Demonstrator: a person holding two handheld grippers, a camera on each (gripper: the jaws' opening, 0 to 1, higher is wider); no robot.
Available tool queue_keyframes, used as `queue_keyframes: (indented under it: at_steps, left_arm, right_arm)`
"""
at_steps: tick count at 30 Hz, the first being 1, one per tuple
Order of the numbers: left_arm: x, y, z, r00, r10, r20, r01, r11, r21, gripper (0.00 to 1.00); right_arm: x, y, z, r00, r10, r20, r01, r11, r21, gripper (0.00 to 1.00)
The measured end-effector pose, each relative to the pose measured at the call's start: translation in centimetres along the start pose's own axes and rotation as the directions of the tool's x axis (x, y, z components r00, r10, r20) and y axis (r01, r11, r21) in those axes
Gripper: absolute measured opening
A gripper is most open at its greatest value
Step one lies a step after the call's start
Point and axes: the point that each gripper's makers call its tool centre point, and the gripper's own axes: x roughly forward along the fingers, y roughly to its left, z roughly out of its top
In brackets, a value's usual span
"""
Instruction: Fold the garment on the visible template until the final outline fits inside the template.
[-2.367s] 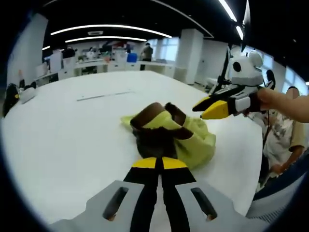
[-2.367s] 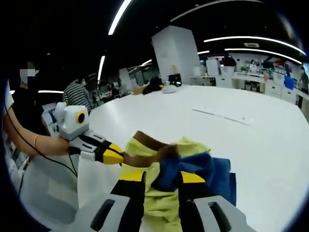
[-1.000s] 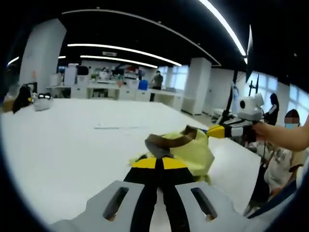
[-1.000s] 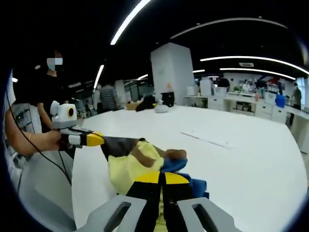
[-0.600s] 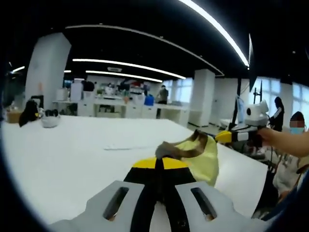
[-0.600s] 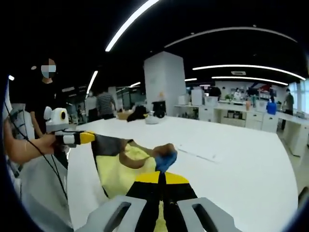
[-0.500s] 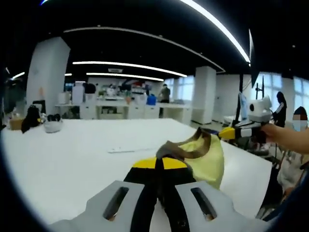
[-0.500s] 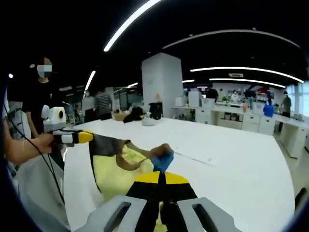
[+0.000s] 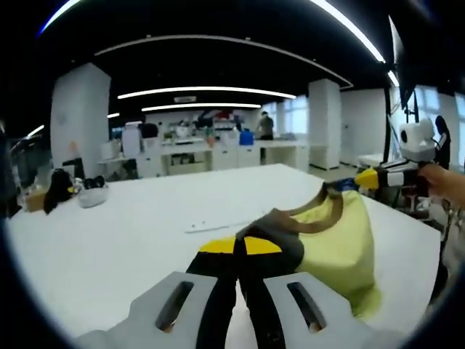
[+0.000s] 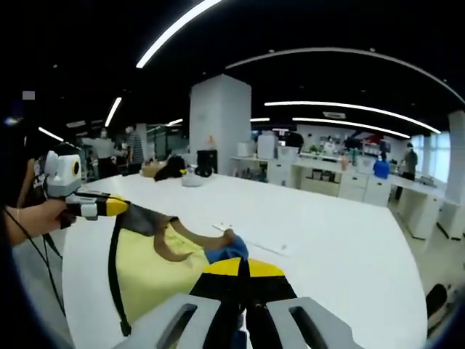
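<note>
A yellow-green garment (image 9: 338, 243) with brown trim hangs stretched between both grippers above the white table (image 9: 109, 254). My left gripper (image 9: 240, 246) is shut on the brown trim at one end. The right gripper (image 9: 378, 177) holds the far end, at the right of the left gripper view. In the right gripper view my right gripper (image 10: 240, 267) is shut on the garment (image 10: 156, 273) where a blue part (image 10: 227, 253) bunches. The left gripper (image 10: 105, 206) grips a dark brown edge there, held by a hand. A thin pale strip (image 9: 209, 225) lies on the table behind.
A black bag (image 9: 54, 190) and a pale bowl (image 9: 91, 196) sit on the table's far left side. Desks and people stand at the room's back. A white pillar (image 10: 219, 123) rises beyond the table. A person stands at the table's edge behind the left gripper.
Both grippers have lifted the garment off the table and drawn apart, so the cloth now spreads out between them. Both views have swung upward and sideways.
</note>
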Motion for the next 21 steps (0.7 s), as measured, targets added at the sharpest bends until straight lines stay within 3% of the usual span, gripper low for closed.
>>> queue_keyframes:
  at_steps: [14,21]
  left_arm:
    - [6.4,2.5,-4.4,0.994,0.046,-0.097,-0.047,0.999,-0.009,0.0]
    - [9.0,3.1,-7.1,0.986,0.051,-0.161,-0.053,0.999,-0.008,0.0]
  right_arm:
    - [5.4,-4.2,-2.7,0.99,-0.119,-0.075,0.121,0.992,0.025,0.0]
    - [8.3,-5.1,-5.3,0.985,-0.12,-0.126,0.132,0.987,0.092,0.0]
